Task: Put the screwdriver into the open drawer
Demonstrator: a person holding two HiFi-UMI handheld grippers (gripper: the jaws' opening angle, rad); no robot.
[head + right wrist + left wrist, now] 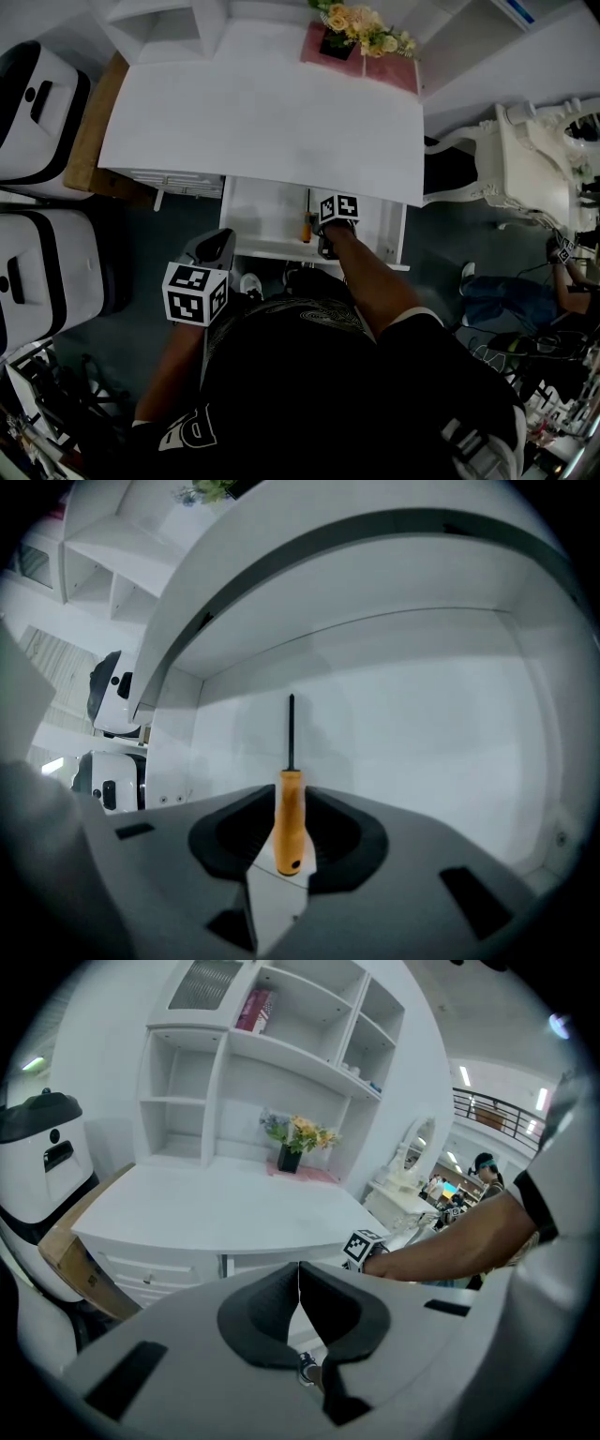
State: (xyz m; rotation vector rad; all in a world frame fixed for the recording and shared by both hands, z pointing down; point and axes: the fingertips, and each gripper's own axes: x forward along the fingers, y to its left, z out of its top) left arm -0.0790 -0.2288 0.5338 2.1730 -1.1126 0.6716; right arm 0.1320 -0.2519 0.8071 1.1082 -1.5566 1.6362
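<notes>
The screwdriver (306, 225) has an orange handle and a thin dark shaft. It lies in the open white drawer (267, 211) under the desk top, shaft pointing to the back. In the right gripper view the screwdriver (289, 808) rests on the drawer floor (422, 733), its handle between the jaws of my right gripper (291, 789). The pads stand just off it, so that gripper is open. In the head view my right gripper (317, 230) reaches into the drawer. My left gripper (220, 236) hangs outside, left of the drawer front. My left gripper (299, 1279) is shut and empty.
The white desk top (262, 112) overhangs the drawer's back part, with flowers (361, 23) on a pink mat at its far edge. White machines (37, 103) stand at the left. An ornate white chair (525, 169) and a seated person (562, 272) are at the right.
</notes>
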